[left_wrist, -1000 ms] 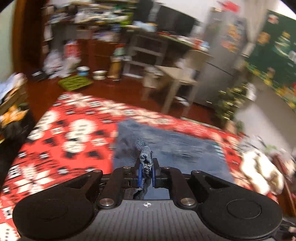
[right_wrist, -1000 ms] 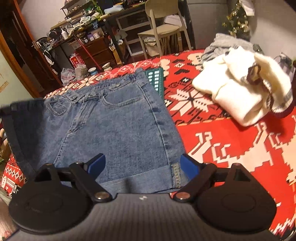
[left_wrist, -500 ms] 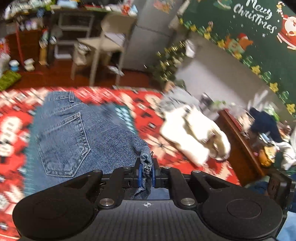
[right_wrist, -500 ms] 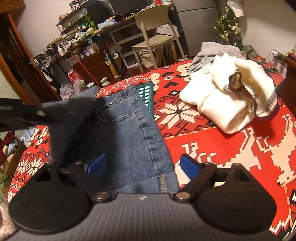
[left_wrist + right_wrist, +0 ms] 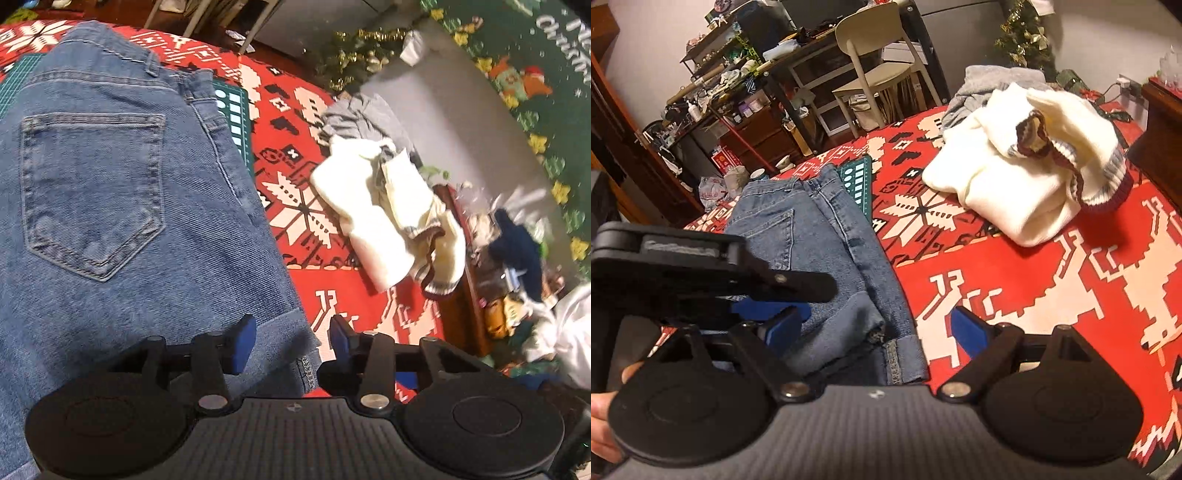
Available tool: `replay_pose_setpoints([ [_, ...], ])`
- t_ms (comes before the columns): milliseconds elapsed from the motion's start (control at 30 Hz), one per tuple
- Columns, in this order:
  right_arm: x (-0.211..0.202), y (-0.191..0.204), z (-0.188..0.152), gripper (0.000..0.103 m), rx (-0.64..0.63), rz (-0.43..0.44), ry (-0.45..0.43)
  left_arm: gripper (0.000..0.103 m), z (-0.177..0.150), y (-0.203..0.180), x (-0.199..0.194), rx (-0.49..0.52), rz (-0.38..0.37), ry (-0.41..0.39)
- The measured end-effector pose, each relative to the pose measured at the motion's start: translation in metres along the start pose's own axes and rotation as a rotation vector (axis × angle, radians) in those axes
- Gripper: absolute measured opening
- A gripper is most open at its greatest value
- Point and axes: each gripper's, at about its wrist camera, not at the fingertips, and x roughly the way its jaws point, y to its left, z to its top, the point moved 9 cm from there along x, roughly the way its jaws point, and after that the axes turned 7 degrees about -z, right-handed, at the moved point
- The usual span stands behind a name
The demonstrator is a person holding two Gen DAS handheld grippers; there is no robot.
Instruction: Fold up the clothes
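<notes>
Blue denim shorts [image 5: 122, 206] lie folded in half on the red patterned blanket [image 5: 332, 295], back pocket facing up. My left gripper [image 5: 291, 343] is open just above the cuffed hem corner, with nothing between its fingers. In the right wrist view the same shorts [image 5: 812, 236] lie ahead, and my right gripper [image 5: 875, 328] stands open over their near cuff. The left gripper's black body [image 5: 683, 273] reaches in from the left there, above the denim.
A cream sweater [image 5: 1027, 173] with striped trim lies bunched on the blanket to the right, with a grey garment [image 5: 990, 85] behind it. A green cutting mat [image 5: 858, 181] pokes out from under the shorts. A chair [image 5: 875, 55], cluttered desks and a dark wooden unit [image 5: 1160, 122] ring the bed.
The left gripper carried one half of the shorts over onto the other half, then opened and let go of the denim. The right gripper stayed open near the cuff.
</notes>
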Motion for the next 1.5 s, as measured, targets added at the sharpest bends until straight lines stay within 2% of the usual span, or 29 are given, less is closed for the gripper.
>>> replay_pose_setpoints([
  [67,0.002,-0.002,0.001,0.089,0.055,0.048,0.005,0.048,0.002,0.003,-0.015,0.011,0.002,-0.024],
  [200,0.016,-0.005,-0.001,0.071,0.158,0.129,0.043,0.056,0.005,0.018,-0.047,0.026,0.015,-0.06],
  [233,0.019,-0.005,-0.001,0.07,0.163,0.133,0.048,0.056,0.005,0.024,-0.055,0.031,0.031,-0.068],
  [367,0.034,-0.004,-0.005,0.063,0.185,0.152,0.066,0.056,0.0,0.058,-0.095,0.088,0.14,-0.112],
  [467,0.043,-0.003,-0.008,0.042,0.205,0.174,0.075,0.057,-0.009,0.091,-0.126,0.095,0.222,-0.131],
  [700,0.06,-0.007,-0.012,0.037,0.27,0.228,0.076,0.058,-0.027,0.154,-0.175,-0.009,0.278,-0.16],
  [733,0.061,-0.006,-0.013,0.033,0.263,0.22,0.074,0.058,-0.028,0.157,-0.176,-0.016,0.28,-0.161],
  [767,0.061,-0.006,-0.014,0.017,0.254,0.211,0.068,0.058,-0.029,0.16,-0.177,-0.02,0.283,-0.161],
  [800,0.06,-0.005,-0.015,0.009,0.247,0.204,0.056,0.058,-0.03,0.163,-0.177,-0.025,0.286,-0.16],
  [933,0.038,-0.003,-0.014,0.009,0.26,0.221,0.005,0.058,-0.034,0.168,-0.178,-0.022,0.294,-0.155],
  [1000,0.026,-0.004,-0.013,0.008,0.243,0.194,-0.009,0.058,-0.036,0.168,-0.177,-0.007,0.297,-0.15],
  [1167,0.02,-0.021,-0.019,0.008,0.261,0.107,0.019,0.063,-0.036,0.162,-0.168,0.035,0.284,-0.134],
  [1333,0.023,-0.032,-0.028,0.011,0.265,0.057,0.032,0.064,-0.034,0.166,-0.154,0.045,0.291,-0.112],
  [1367,0.023,-0.034,-0.028,0.014,0.265,0.051,0.029,0.064,-0.033,0.168,-0.151,0.046,0.3,-0.108],
  [1433,0.02,-0.036,-0.025,0.03,0.256,0.044,0.01,0.064,-0.033,0.169,-0.148,0.038,0.289,-0.109],
  [1467,0.018,-0.038,-0.023,0.045,0.252,0.04,0.0,0.064,-0.033,0.17,-0.147,0.034,0.282,-0.109],
  [1500,0.016,-0.039,-0.02,0.056,0.245,0.04,-0.01,0.066,-0.033,0.17,-0.146,0.029,0.275,-0.11],
])
